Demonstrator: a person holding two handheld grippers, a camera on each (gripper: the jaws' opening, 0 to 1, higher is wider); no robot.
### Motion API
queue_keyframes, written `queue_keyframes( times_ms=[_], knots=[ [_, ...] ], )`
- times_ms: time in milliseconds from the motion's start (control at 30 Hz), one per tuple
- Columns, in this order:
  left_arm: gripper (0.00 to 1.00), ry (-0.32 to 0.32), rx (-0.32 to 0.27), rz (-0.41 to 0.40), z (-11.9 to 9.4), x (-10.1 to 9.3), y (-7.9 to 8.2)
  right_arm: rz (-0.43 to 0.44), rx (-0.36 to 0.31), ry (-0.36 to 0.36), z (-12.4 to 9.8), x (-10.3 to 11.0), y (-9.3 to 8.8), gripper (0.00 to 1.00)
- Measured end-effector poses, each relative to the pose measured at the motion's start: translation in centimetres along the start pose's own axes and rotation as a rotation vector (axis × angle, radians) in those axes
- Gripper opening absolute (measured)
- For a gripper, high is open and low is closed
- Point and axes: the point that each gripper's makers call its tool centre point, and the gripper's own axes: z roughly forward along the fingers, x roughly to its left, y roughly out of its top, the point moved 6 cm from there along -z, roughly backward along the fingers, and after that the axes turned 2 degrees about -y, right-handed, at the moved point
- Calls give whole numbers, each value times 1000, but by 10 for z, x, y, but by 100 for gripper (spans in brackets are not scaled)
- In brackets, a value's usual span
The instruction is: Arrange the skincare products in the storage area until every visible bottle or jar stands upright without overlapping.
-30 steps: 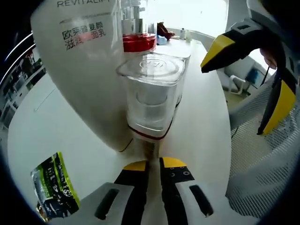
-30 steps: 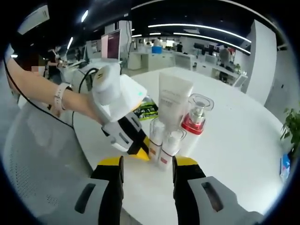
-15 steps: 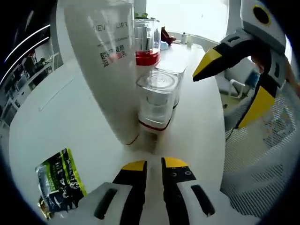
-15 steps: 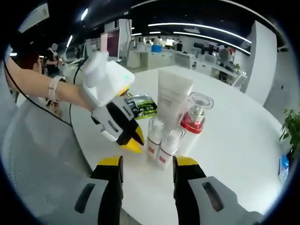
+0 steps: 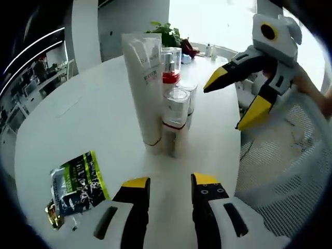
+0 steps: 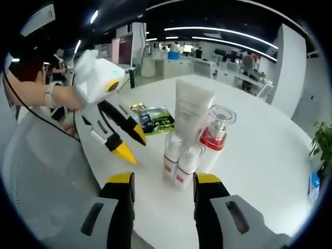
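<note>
Four skincare products stand upright in a tight cluster near the round white bench's (image 6: 270, 155) near edge: a tall white tube (image 6: 192, 106), a red-collared pump bottle (image 6: 216, 132), and two small clear-capped bottles (image 6: 179, 158), seemingly just touching. Bare bench lies beyond. A green sachet (image 5: 78, 184) lies flat, apart. The left claw (image 6: 129, 145) and right claw (image 5: 236, 101) both hover spread, holding nothing.

Open table ahead of both grippers, with one tight cluster in the way

Straight ahead of the left gripper (image 5: 166, 187) bare white table (image 5: 93, 109) leads to the upright tube (image 5: 144, 88), pump bottle (image 5: 169, 67) and two small bottles (image 5: 175, 119), all touching or nearly so; a green sachet (image 5: 78, 184) lies to its left, and the open-jawed right gripper (image 5: 238, 96) hangs to its right.
</note>
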Motion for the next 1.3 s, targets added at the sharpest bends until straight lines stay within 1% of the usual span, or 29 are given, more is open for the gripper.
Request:
queue_keyframes(
  times_ms=[67,100,167,233,400,467,533,633,700,767,800,867,933,1100,1133,1167,1200,1300],
  knots=[
    [35,38,-27,-4,-7,3,2,9,-6,2,0,0,1,47],
    [37,51,-48,11,-10,4,4,9,-6,0,0,0,1,48],
    [44,65,-67,12,-18,5,6,1,-6,-9,0,-1,1,50],
    [51,77,-86,-2,-24,7,8,-3,-13,-16,-1,-2,2,50],
    [58,86,-120,-21,-36,8,11,1,-21,-29,-1,-3,3,56],
    [65,93,-132,-25,-40,6,11,4,-24,-36,-1,-5,3,60],
    [71,107,-137,-22,-44,5,11,10,-31,-40,-2,-5,4,61],
    [72,114,-148,-44,-51,5,9,16,-36,-39,-2,-5,5,64],
    [74,115,-166,-66,-55,4,8,17,-40,-49,-2,-6,5,68],
    [80,89,-193,-120,-57,2,7,21,-46,-60,-2,-8,6,70],
    [82,75,-200,-142,-59,2,6,25,-49,-58,-2,-8,6,71],
    [82,94,-200,-122,-62,2,4,28,-52,-57,-2,-8,7,74],
    [84,112,-190,-114,-64,2,1,29,-52,-57,-2,-8,7,75],
    [90,135,-195,-137,-72,3,-5,39,-53,-61,-1,-9,7,80],
    [92,133,-208,-151,-76,2,-4,39,-55,-64,-1,-9,7,81],
    [93,125,-238,-170,-79,0,-2,38,-57,-66,-1,-9,7,81],
    [95,129,-247,-173,-82,2,-3,37,-56,-66,-1,-9,7,81],
    [98,159,-244,-179,-88,6,-9,28,-65,-62,0,-9,8,83]
  ],
)
